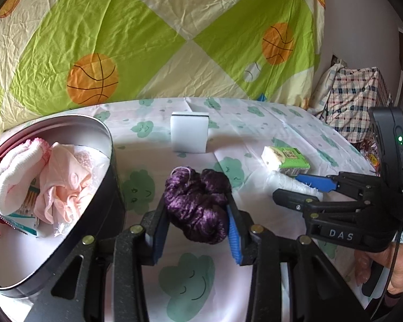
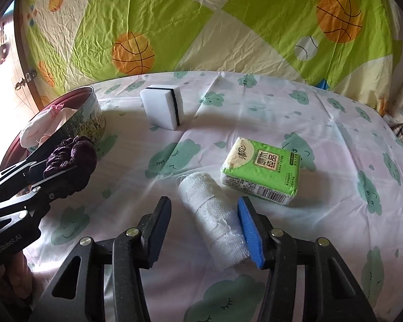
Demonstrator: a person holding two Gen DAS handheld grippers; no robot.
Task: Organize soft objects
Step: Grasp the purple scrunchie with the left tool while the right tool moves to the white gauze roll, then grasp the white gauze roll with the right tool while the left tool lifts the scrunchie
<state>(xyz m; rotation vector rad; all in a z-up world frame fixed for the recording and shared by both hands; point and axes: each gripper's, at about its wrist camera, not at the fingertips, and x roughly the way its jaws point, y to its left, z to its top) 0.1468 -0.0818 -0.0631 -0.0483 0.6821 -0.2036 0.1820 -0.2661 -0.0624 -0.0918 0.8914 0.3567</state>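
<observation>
The right gripper [image 2: 204,228] reads "DAS" in the left wrist view and stands spread around a white gauze roll [image 2: 215,217], whose long axis runs forward between the fingers. Ahead-right lies a green tissue pack [image 2: 260,171]. The left gripper [image 1: 197,214], marked "GenRobot.AI", pinches a purple yarn bundle [image 1: 198,204] beside a tin [image 1: 107,187].
</observation>
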